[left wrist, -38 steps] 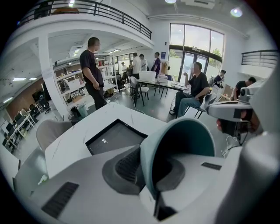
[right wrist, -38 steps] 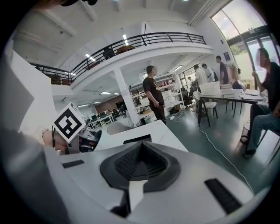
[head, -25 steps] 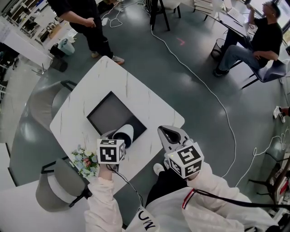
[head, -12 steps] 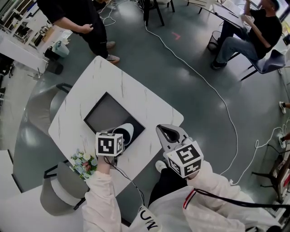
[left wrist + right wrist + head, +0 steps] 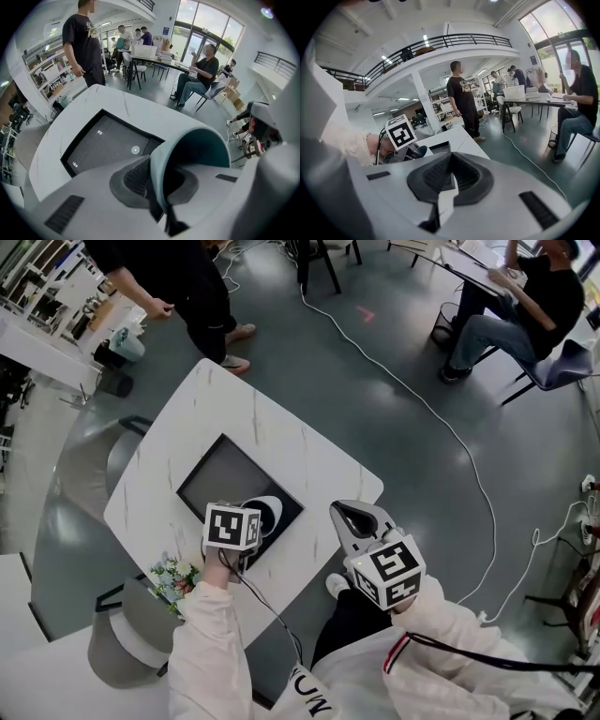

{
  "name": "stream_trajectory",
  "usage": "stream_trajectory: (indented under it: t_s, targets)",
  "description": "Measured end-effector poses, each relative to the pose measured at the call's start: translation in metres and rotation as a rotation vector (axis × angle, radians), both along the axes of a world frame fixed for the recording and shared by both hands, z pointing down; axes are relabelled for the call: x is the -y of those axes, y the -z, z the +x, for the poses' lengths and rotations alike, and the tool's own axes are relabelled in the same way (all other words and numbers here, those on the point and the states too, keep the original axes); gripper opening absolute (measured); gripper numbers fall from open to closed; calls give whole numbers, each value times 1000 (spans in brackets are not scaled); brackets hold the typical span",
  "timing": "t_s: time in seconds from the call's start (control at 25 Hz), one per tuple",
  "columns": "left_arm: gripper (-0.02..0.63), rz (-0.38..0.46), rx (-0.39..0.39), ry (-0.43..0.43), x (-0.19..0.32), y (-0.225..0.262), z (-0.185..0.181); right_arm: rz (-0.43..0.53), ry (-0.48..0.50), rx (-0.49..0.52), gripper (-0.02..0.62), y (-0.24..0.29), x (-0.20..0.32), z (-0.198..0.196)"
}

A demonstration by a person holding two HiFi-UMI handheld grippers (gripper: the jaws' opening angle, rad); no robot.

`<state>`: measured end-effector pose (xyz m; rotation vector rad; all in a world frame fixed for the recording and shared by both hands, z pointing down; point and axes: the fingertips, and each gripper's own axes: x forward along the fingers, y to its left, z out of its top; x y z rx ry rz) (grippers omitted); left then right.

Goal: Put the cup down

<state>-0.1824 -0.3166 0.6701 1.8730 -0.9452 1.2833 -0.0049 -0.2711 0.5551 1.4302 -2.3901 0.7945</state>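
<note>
A white cup (image 5: pixel 270 512) with a teal inside (image 5: pixel 201 150) is over the near right corner of a dark square mat (image 5: pixel 220 479) on the white table (image 5: pixel 281 442). My left gripper (image 5: pixel 255 524) points steeply down, and its jaws (image 5: pixel 157 180) are shut on the cup's wall, one pad inside the rim and one outside. Whether the cup's base touches the mat is hidden. My right gripper (image 5: pixel 354 517) hangs past the table's near right edge, shut with nothing between its pads (image 5: pixel 449 180). In the right gripper view the cup (image 5: pixel 420 151) shows beside the left gripper's marker cube.
A small bunch of flowers (image 5: pixel 173 575) lies at the table's near left corner, beside a grey chair (image 5: pixel 122 638). A person stands at the far side (image 5: pixel 187 277) and another sits at a desk (image 5: pixel 534 306). A white cable (image 5: pixel 450 442) runs across the floor.
My left gripper has sunk towards the mat with the cup, and the cup has tipped so that its opening now faces more upward. The right gripper has kept still.
</note>
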Motion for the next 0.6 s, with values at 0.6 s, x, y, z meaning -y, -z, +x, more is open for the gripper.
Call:
stream_trajectory:
  t_s: [0.6]
  targets:
    - [32, -84, 8, -40, -1, -14, 6, -2, 1, 1, 5, -1, 10, -7]
